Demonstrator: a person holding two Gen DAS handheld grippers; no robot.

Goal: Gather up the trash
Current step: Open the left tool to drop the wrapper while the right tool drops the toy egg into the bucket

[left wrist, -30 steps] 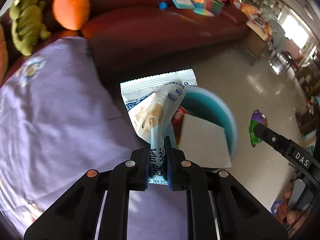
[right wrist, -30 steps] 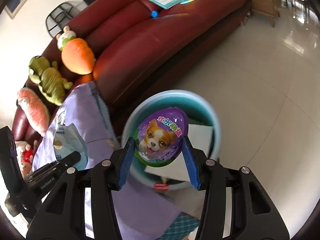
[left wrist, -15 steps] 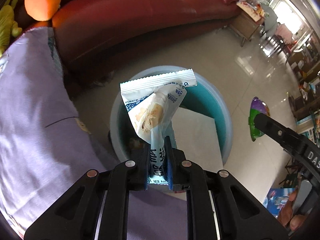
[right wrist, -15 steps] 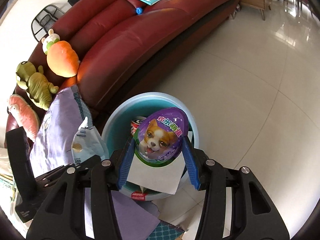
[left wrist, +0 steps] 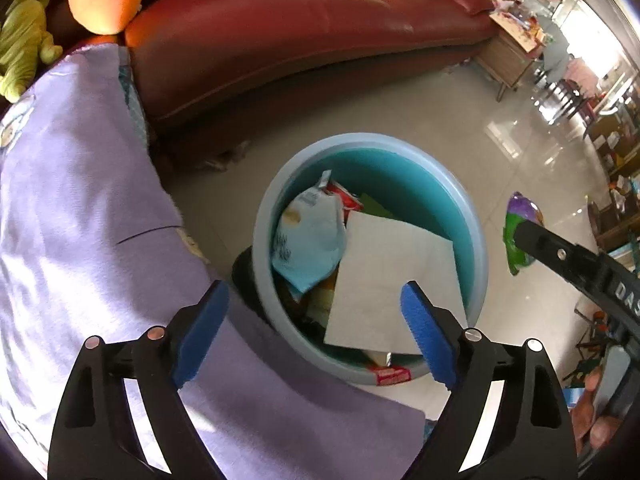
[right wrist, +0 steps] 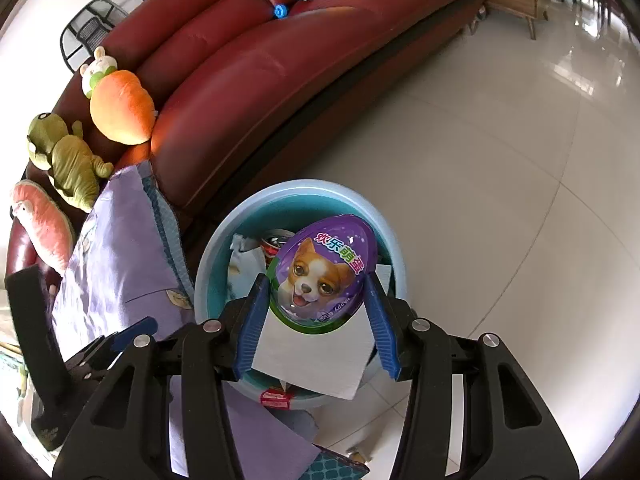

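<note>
A blue round trash bin (left wrist: 478,240) stands on the floor beside the sofa; it also shows in the right wrist view (right wrist: 208,264). My left gripper (left wrist: 316,328) is open and empty above the bin's near rim. A pale blue snack wrapper (left wrist: 308,240) lies inside the bin against a white paper sheet (left wrist: 392,280). My right gripper (right wrist: 316,312) is shut on a purple egg-shaped package with a puppy picture (right wrist: 324,276), held over the bin. The package also shows in the left wrist view (left wrist: 520,224).
A dark red leather sofa (right wrist: 256,64) runs behind the bin, with plush toys (right wrist: 120,104) and books on it. A purple cloth (left wrist: 80,220) covers the surface at left. Glossy tiled floor (right wrist: 500,160) lies to the right. A wooden side table (left wrist: 508,60) stands at the sofa's end.
My left gripper has opened and the pale blue snack wrapper has dropped into the bin. My right gripper has moved further over the bin with the egg package.
</note>
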